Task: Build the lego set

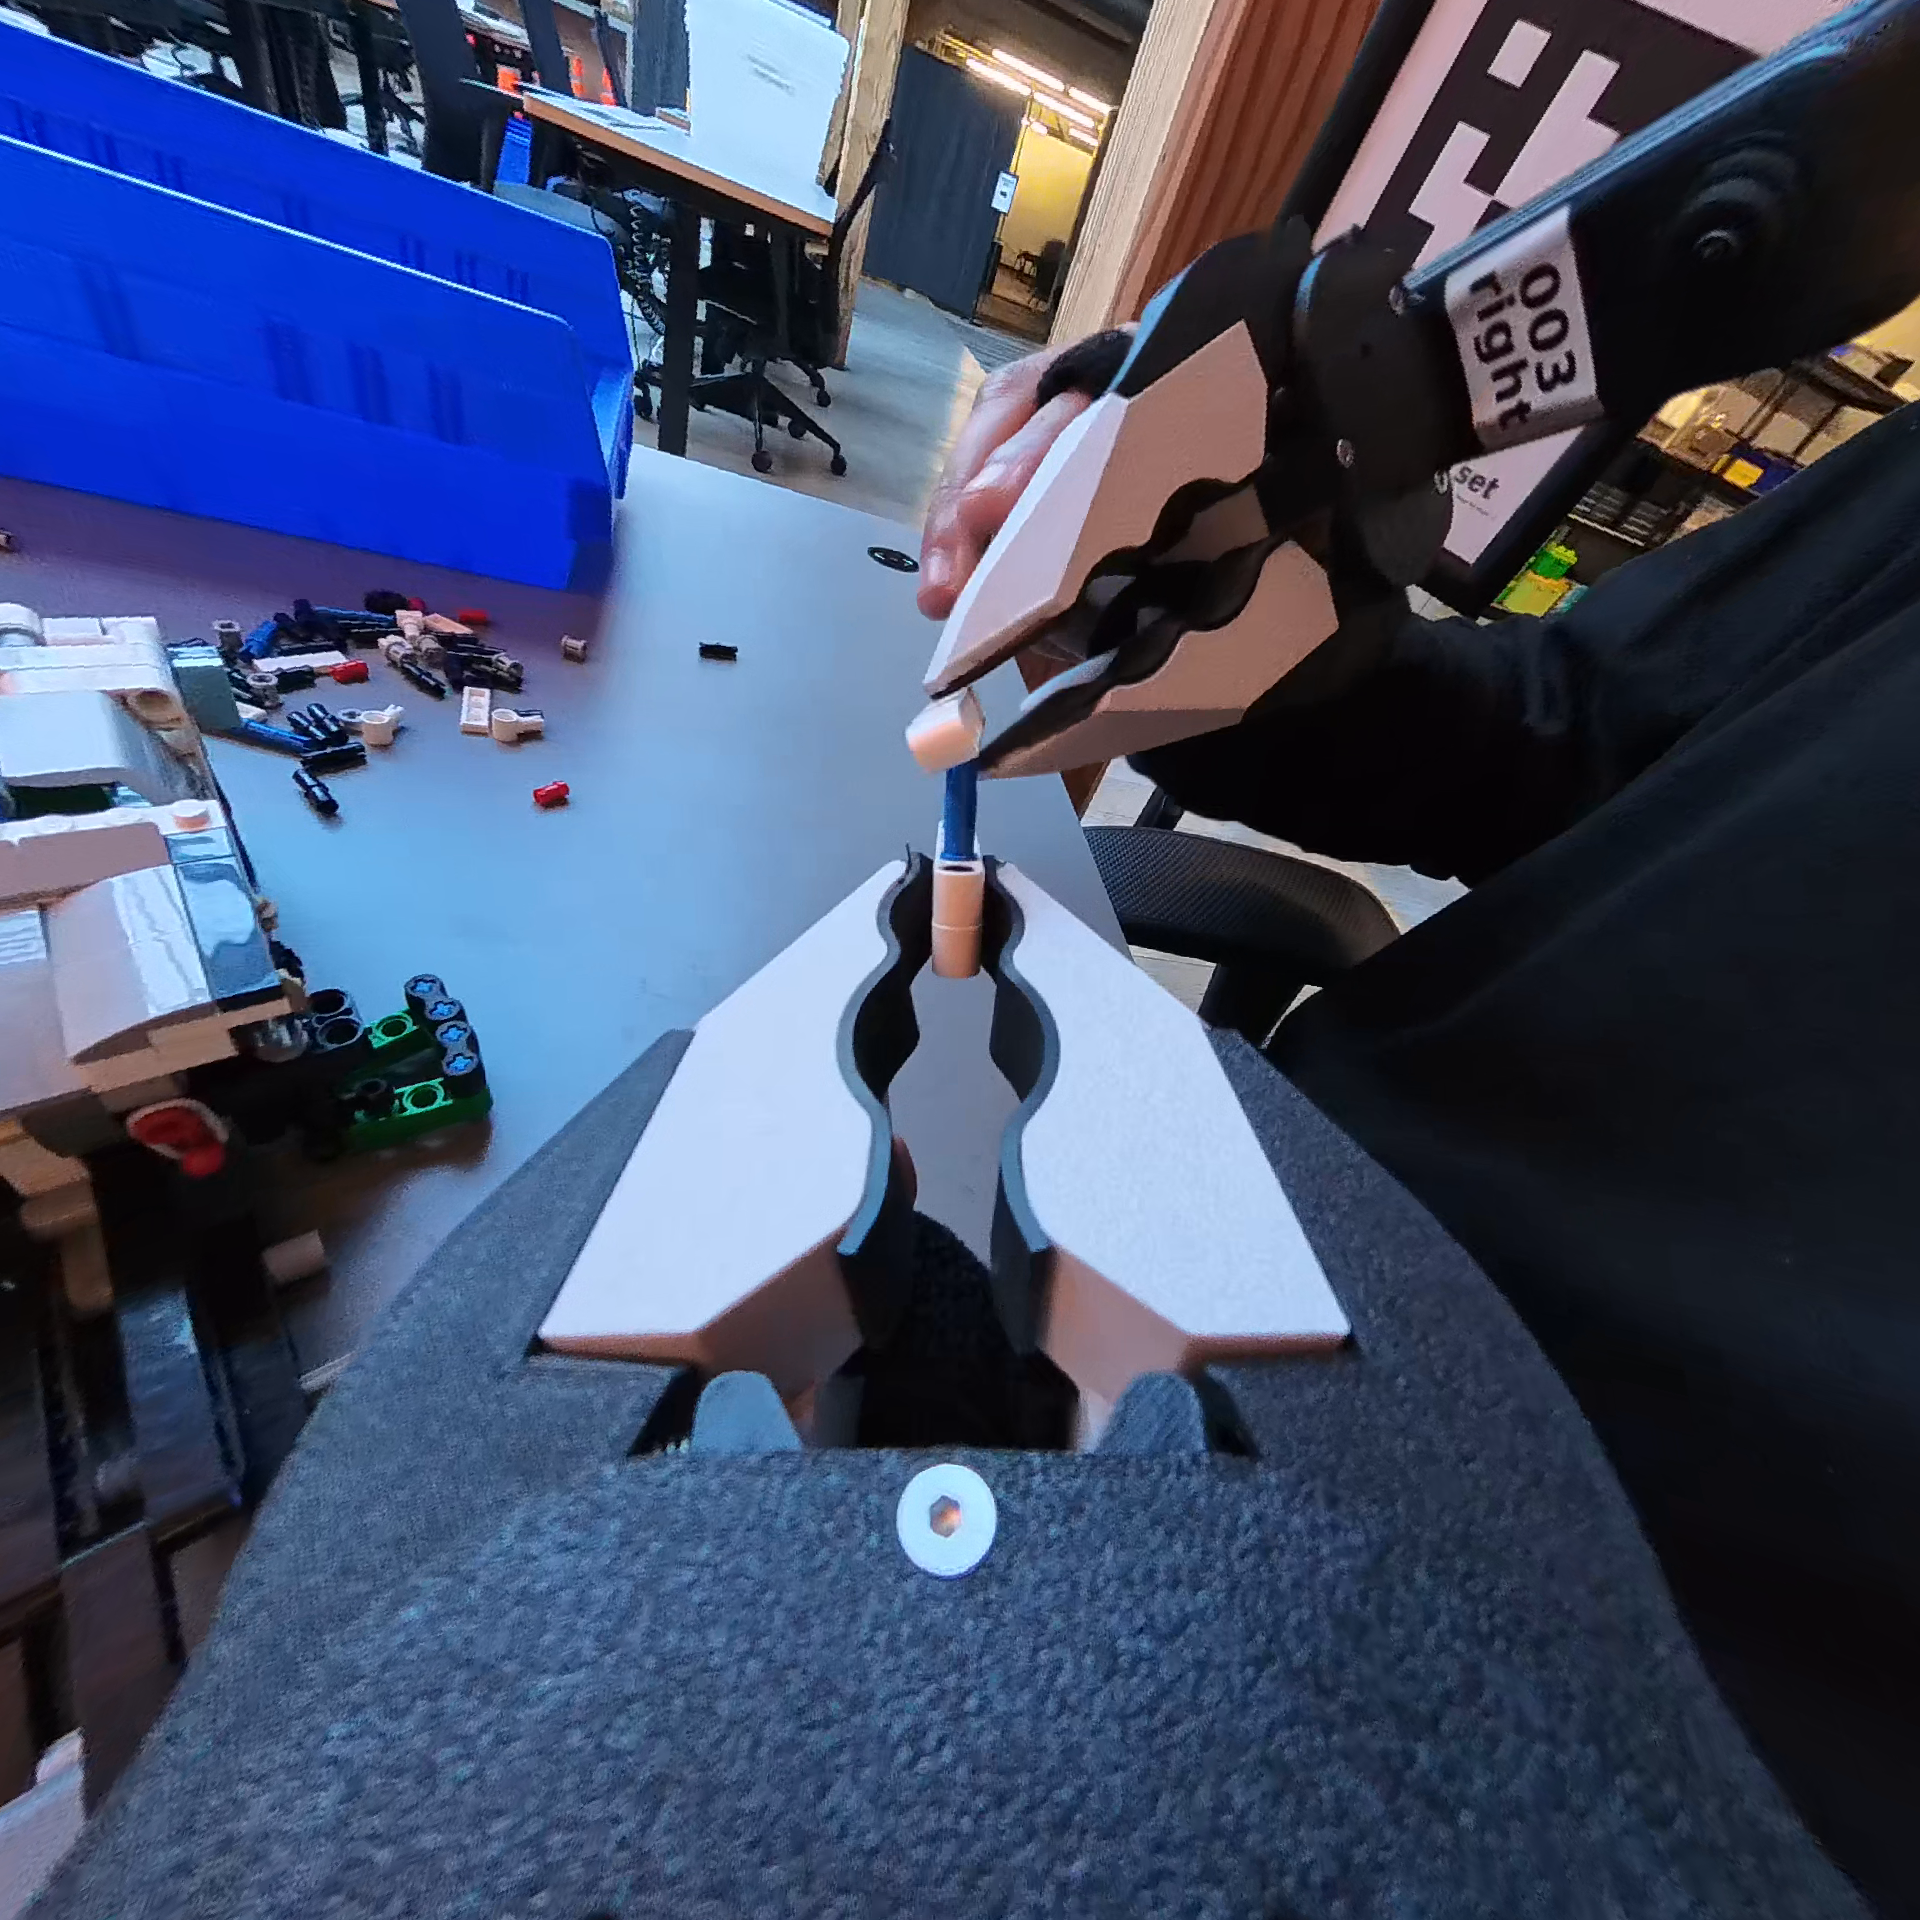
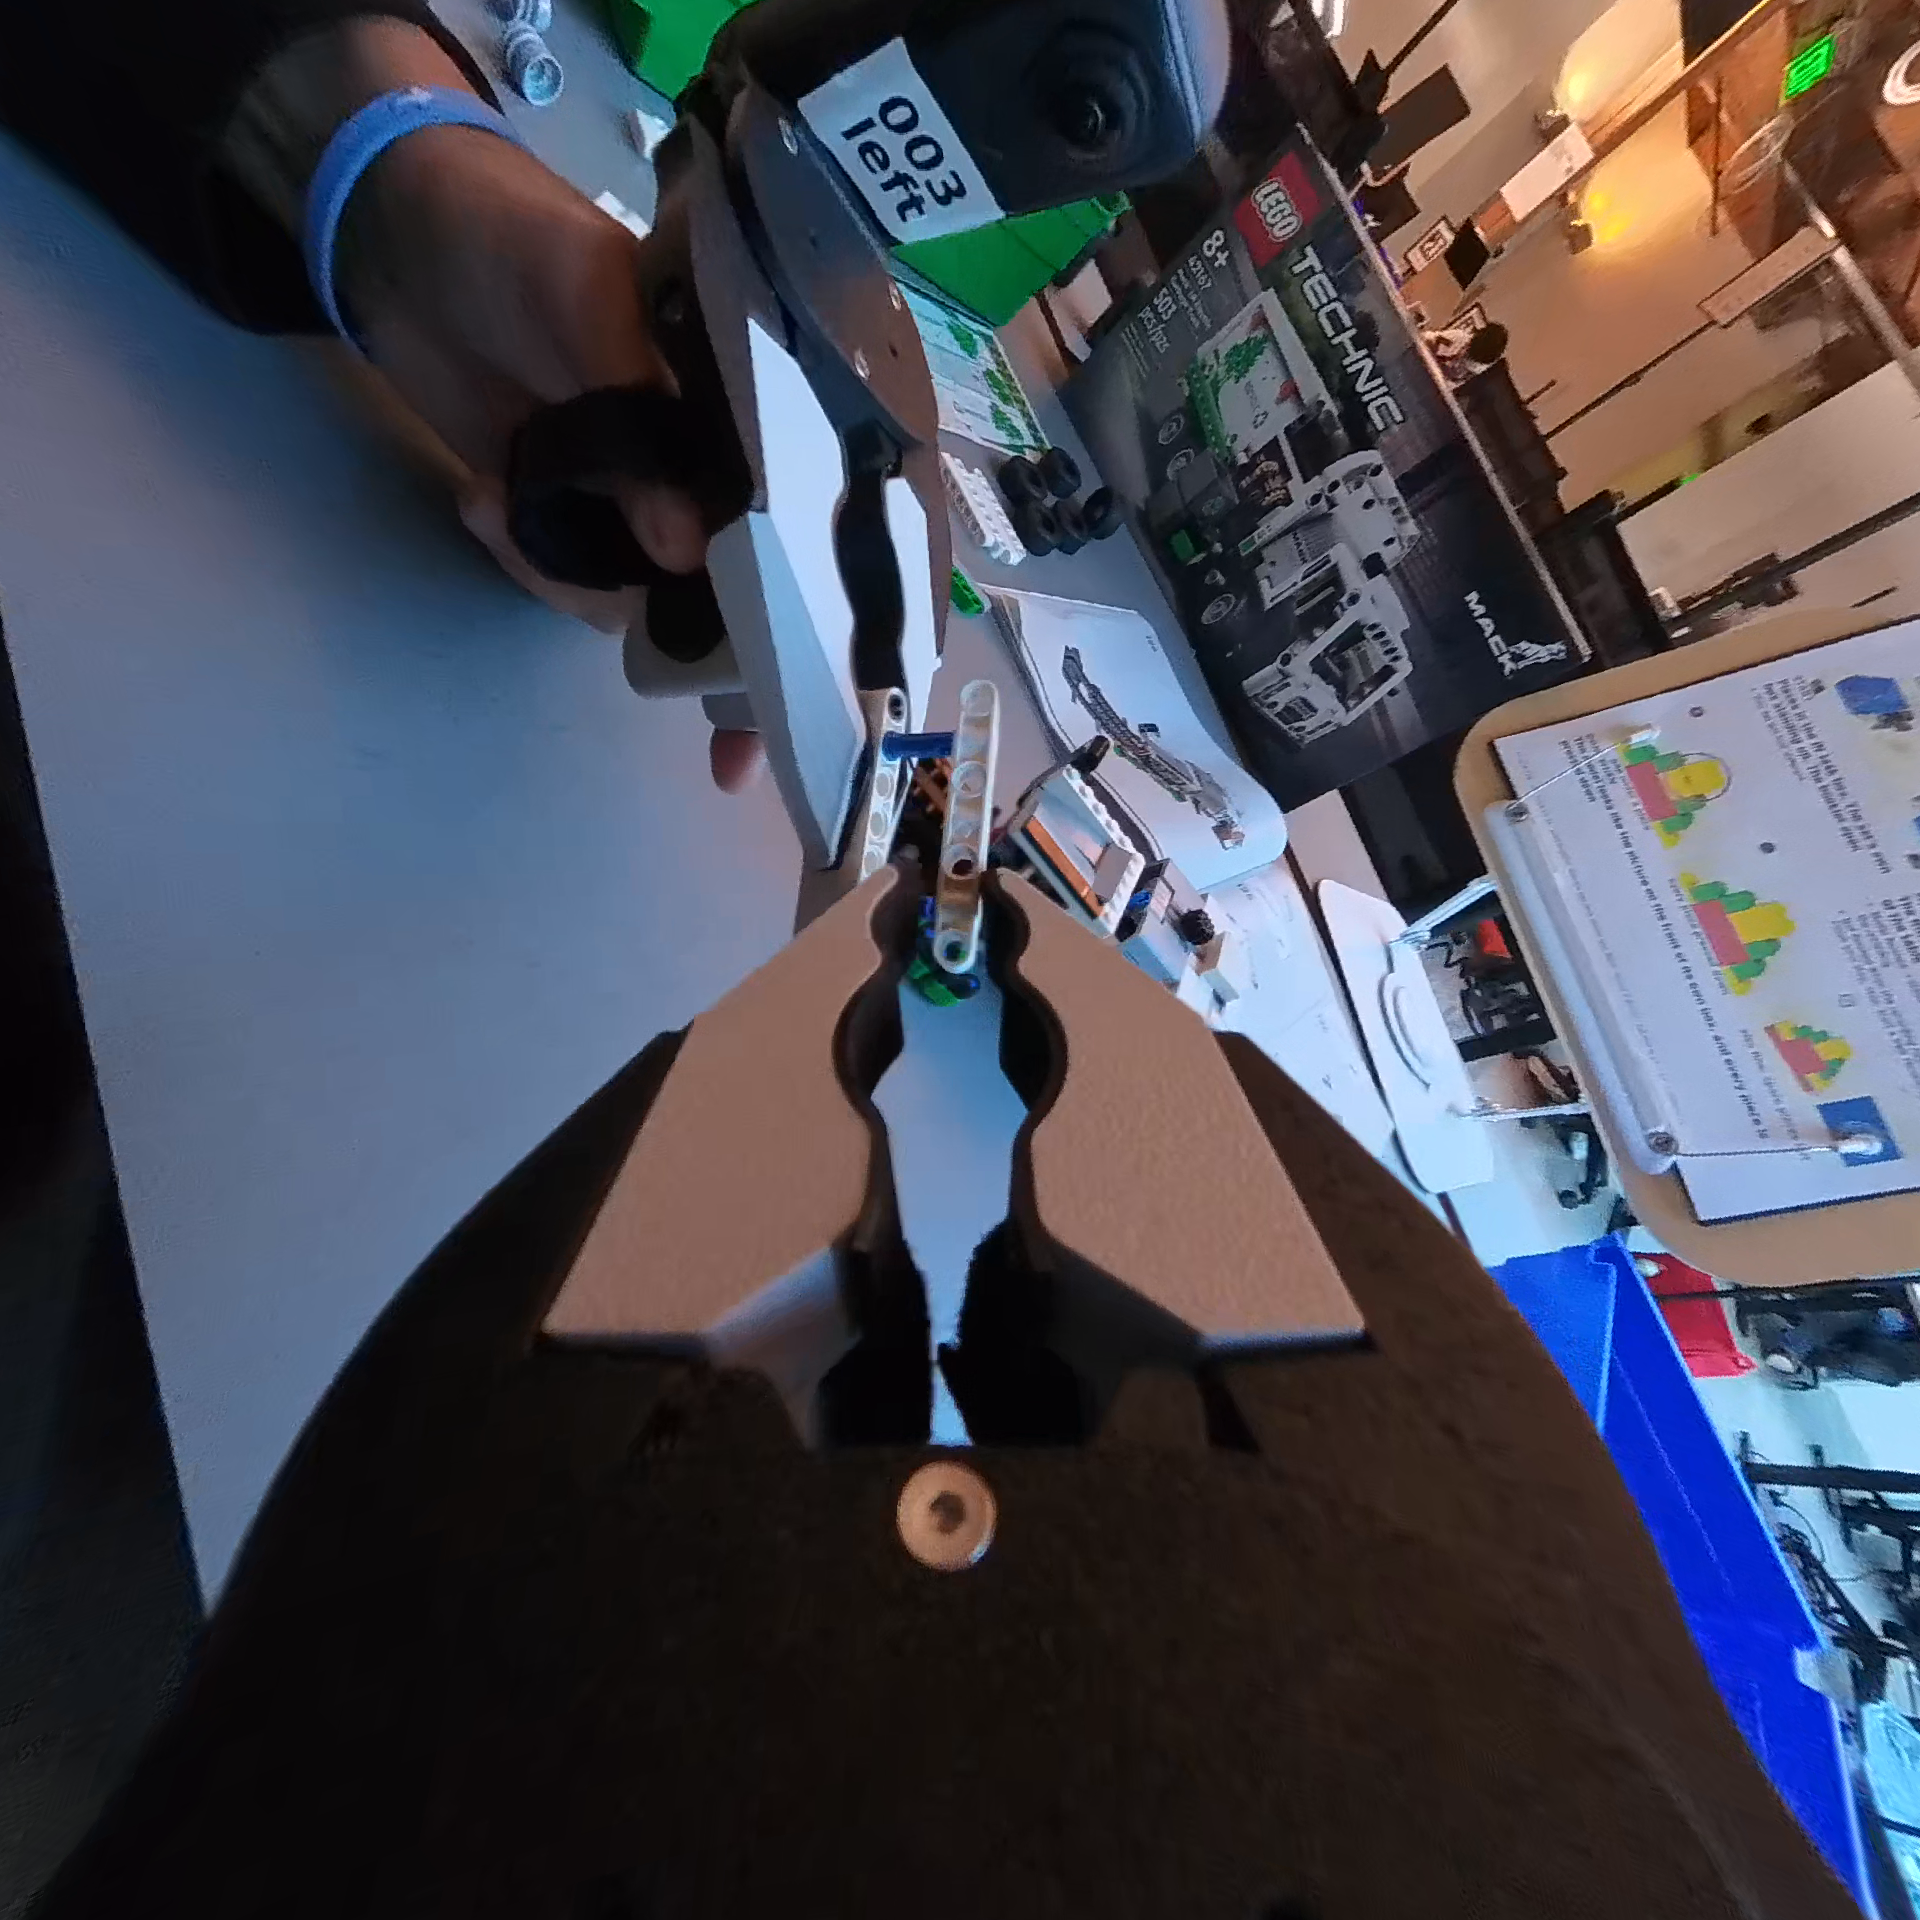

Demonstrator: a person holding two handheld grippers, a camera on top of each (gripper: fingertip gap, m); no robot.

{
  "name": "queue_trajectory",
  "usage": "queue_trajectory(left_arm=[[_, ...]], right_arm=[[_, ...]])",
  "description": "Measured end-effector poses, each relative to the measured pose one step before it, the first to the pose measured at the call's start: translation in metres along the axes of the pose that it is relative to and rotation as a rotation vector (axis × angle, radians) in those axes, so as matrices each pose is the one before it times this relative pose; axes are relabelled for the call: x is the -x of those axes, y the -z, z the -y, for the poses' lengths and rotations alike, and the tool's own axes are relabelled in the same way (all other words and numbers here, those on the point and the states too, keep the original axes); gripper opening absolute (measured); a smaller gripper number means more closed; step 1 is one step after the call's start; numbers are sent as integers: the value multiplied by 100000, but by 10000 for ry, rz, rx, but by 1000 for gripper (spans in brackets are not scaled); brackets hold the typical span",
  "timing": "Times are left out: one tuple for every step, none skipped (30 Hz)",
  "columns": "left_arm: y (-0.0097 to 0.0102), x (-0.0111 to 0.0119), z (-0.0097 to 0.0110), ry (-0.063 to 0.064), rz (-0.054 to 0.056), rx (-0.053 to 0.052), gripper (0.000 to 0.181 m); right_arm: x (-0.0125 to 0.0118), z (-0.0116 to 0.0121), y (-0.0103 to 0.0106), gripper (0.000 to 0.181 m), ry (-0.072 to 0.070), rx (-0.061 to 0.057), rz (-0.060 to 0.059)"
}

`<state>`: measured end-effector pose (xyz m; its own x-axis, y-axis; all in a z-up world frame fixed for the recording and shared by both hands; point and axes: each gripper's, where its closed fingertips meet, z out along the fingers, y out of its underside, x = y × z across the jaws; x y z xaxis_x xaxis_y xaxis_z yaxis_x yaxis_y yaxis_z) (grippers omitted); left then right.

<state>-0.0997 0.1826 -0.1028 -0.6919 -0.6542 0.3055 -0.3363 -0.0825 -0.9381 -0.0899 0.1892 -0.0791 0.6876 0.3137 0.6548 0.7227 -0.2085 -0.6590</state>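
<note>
My left gripper (image 1: 951,868) is shut on a white beam (image 1: 954,920), seen end-on, held above the table. A blue pin (image 1: 958,805) sticks out of that beam. My right gripper (image 1: 961,727) comes in from the upper right, shut on a second white beam (image 1: 943,734), whose end meets the tip of the blue pin. In the right wrist view my right gripper (image 2: 940,883) pinches the long white beam (image 2: 964,810) near its end. The left gripper (image 2: 873,790) reaches down beside it with its beam (image 2: 886,784) and the blue pin (image 2: 920,743).
A partly built white truck model (image 1: 125,935) with green parts (image 1: 426,1060) stands at the left. Several loose pieces (image 1: 395,665) and a red pin (image 1: 551,793) lie on the grey table (image 1: 644,883). Blue bins (image 1: 312,343) stand behind. The set's box (image 2: 1330,468), booklet (image 2: 1132,748) and black tyres (image 2: 1060,499) lie beyond. Left and right tips are no more than a few centimetres apart.
</note>
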Motion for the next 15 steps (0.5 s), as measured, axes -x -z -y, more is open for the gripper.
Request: queue_trajectory(left_arm=[[-16, 9, -16, -10, 15, 10, 7], [-3, -12, -3, 4, -12, 5, 7], [11, 16, 18, 16, -6, -15, 7], [20, 17, 18, 11, 9, -13, 7], [-4, 1, -1, -2, -5, 3, 7], [5, 11, 22, -6, 17, -14, 7], [8, 5, 8, -1, 3, -8, 7], [11, 17, 16, 11, -2, -7, 7], [20, 28, 12, 19, 9, -13, 7], [9, 30, 21, 17, 11, -11, 7], [18, 19, 5, 16, -4, -5, 7], [25, 58, 35, 15, 16, -19, 7], [31, 23, 28, 12, 4, -19, 7], [9, -43, 4, 4, -43, 1, 7], [-12, -52, -20, 0, -30, 6, 7]], right_arm=[[29, -55, -9, 11, -25, 46, 29], [47, -11, -8, 12, 12, 15, 18], [25, 28, 7, 12, 16, -7, -3], [-10, 13, 4, 13, 2, 1, -6], [14, 7, 6, 13, -5, 5, 8], [-13, 23, -4, 13, 5, 5, -15], [-49, 2, -18, 13, 13, 7, -38], [-9, 27, 4, 13, 5, -5, -21], [-37, 30, 0, 12, -16, -19, -32], [-14, 49, 22, 12, -15, -32, -17], [-4, 95, 46, 12, -47, -60, -3], [-4, 67, 32, 11, -78, -40, 13], [-17, 53, 30, 10, -48, -40, -1], [1, 36, 16, 10, -44, -36, 6], [-32, -44, -37, 10, -48, 15, 0]])
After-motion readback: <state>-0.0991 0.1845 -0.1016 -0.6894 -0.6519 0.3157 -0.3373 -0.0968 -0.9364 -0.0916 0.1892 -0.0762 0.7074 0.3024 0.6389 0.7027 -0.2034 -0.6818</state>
